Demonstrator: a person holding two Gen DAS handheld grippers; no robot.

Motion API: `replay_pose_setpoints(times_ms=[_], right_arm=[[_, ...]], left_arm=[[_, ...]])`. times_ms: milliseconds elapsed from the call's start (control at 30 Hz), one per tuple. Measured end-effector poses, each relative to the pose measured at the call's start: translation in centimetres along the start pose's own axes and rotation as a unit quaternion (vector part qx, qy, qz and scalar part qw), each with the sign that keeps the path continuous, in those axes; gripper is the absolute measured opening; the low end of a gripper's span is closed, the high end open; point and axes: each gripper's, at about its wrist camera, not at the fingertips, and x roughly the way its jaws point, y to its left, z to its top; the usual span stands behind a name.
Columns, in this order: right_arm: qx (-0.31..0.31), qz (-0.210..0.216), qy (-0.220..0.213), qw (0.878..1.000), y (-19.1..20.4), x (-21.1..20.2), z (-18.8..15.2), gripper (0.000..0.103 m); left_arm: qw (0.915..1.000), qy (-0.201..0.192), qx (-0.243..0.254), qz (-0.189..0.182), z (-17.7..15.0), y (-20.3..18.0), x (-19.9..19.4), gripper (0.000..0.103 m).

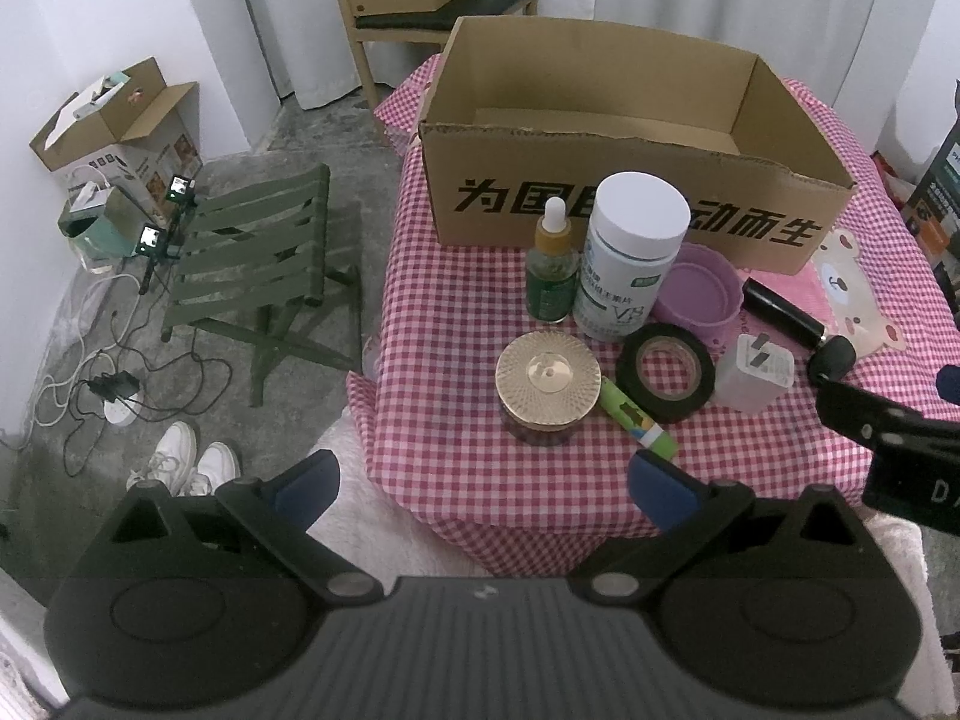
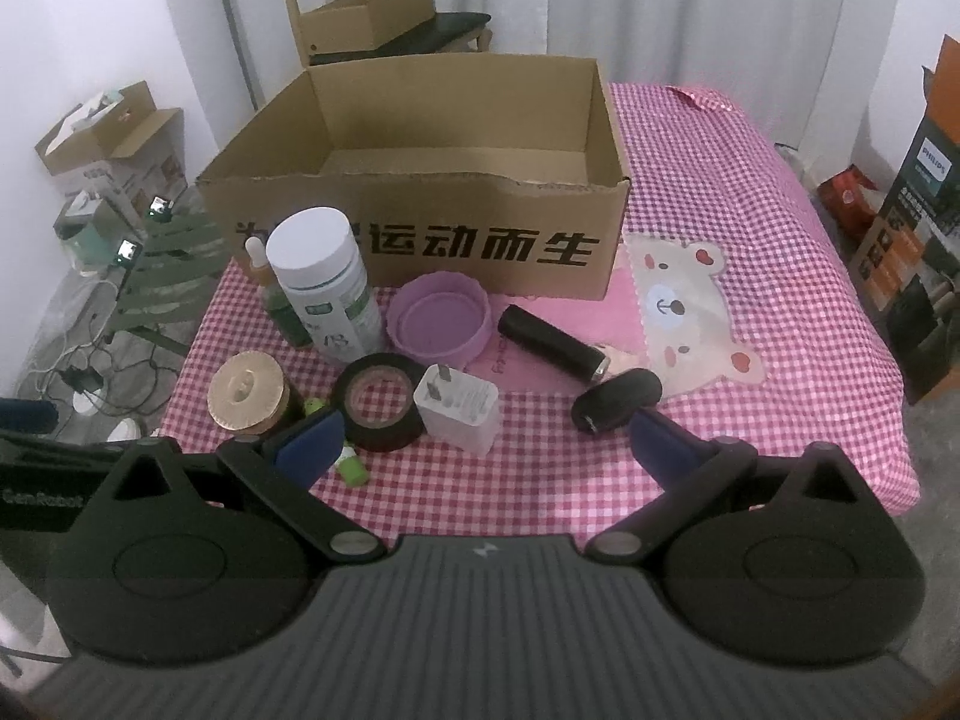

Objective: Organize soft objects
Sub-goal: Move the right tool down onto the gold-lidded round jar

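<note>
A: What is sitting on the table with the pink-and-white checked cloth?

B: A big open brown cardboard box with black printed characters is standing toward the far edge, more to the left side. In front of it a group of small things is lying near the near-left corner: a white plastic bottle with a white cap, a green glass dropper bottle just beside it, a round purple silicone bowl, a roll of black tape, a white plug-in charger block, a round jar with a gold ribbed lid, and a small green tube partly behind the jar.

A: And the soft things?

B: A pink cloth with a bear face is lying flat just to the right of the box. A black cylinder and a black oval case are resting at its near-left side, touching each other.

A: How are the tongs standing?

B: The left gripper is hovering over the near edge with its blue-padded fingers wide apart, holding nothing. The right gripper is also spread apart and empty, above the near edge, with the charger between its tips.
</note>
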Motion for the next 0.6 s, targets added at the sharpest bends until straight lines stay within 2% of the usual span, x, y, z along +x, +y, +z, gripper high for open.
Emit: replay_pose_setpoints(times_ms=[233,367,433,533,600], right_arm=[[-0.011,-0.004,-0.019,1.0,0.3,-0.8,0.6,0.102],[-0.019,0.002,-0.04,0.999,-0.1,-1.9,1.6,0.102],[-0.006,0.024,-0.08,0.997,-0.9,-3.4,2.2,0.102],[0.019,0.08,-0.151,0.985,-2.5,-6.2,3.2,0.102],[0.018,0.093,-0.179,0.979,-3.0,-7.2,3.7,0.102]], left_arm=[[0.9998,-0.019,0.001,-0.003,0.2,0.1,0.1,0.103],[0.9989,-0.042,-0.002,-0.02,0.8,0.6,-0.4,0.103],[0.9974,-0.065,-0.004,-0.032,1.0,0.9,-0.9,0.103],[0.9935,-0.096,0.0,-0.061,1.3,1.3,-1.5,0.103],[0.9904,-0.117,0.005,-0.073,1.4,1.4,-1.8,0.103]])
